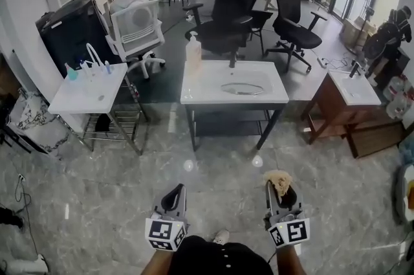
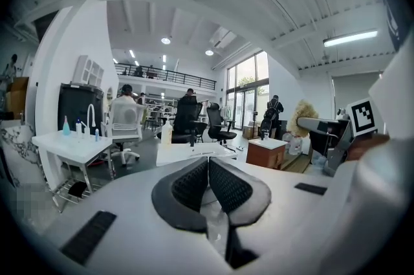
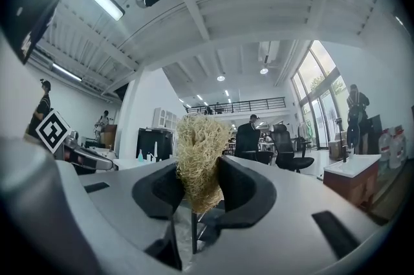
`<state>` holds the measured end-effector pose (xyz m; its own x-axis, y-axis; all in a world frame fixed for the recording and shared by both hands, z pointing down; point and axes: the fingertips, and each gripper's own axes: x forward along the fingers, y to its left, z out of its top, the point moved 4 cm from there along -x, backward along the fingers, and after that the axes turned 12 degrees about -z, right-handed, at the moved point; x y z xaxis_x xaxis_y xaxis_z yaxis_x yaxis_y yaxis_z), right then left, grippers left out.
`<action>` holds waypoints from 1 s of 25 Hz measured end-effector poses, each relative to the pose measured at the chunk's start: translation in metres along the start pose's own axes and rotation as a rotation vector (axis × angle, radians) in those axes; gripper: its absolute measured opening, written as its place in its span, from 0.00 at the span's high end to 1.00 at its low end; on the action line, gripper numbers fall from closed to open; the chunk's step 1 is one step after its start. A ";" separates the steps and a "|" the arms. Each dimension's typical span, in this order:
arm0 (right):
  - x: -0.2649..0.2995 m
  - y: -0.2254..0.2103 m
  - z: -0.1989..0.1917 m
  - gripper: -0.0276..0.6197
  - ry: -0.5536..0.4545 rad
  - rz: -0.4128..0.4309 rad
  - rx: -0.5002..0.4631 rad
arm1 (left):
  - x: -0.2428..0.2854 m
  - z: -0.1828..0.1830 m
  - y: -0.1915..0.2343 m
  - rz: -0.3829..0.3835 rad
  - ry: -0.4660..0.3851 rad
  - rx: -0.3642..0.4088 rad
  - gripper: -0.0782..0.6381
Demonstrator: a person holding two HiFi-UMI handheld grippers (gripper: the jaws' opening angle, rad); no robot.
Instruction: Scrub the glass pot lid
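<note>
The glass pot lid [image 1: 242, 88] lies in the basin of a white sink table [image 1: 194, 94] well ahead of me, across open floor. A soap bottle [image 1: 193, 54] stands at that table's back left corner. My left gripper [image 1: 176, 191] [image 2: 207, 162] is low in the head view, shut with nothing between its pads. My right gripper [image 1: 279, 186] [image 3: 200, 167] is beside it, shut on a tan fibrous scrubber [image 1: 279, 180] [image 3: 198, 157] that sticks up above the jaws. Both grippers are far from the lid.
A white table with a faucet [image 1: 84, 96] stands to the left and a wooden sink cabinet [image 1: 346, 105] to the right. Black office chairs [image 1: 228, 15] and a white chair [image 1: 137, 31] stand behind the sink table. People are in the background. Grey tiled floor [image 1: 220, 151] lies between me and the table.
</note>
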<state>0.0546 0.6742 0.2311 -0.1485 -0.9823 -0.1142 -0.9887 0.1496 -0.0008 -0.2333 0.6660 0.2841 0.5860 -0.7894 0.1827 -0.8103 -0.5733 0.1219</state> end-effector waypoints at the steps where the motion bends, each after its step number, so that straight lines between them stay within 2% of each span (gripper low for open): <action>1: 0.004 -0.002 -0.002 0.73 0.005 0.001 -0.001 | 0.004 -0.001 0.000 0.001 0.002 -0.005 0.85; 11: 0.048 -0.007 -0.017 0.73 0.047 -0.009 -0.004 | 0.037 -0.004 0.029 0.008 0.028 -0.038 0.85; 25: 0.191 -0.028 -0.030 0.73 0.044 -0.048 -0.039 | 0.166 0.031 0.119 -0.033 0.019 -0.026 0.85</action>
<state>0.0537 0.4794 0.2393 -0.1003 -0.9924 -0.0716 -0.9946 0.0981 0.0338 -0.2323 0.4595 0.2989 0.6123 -0.7658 0.1964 -0.7906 -0.5928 0.1533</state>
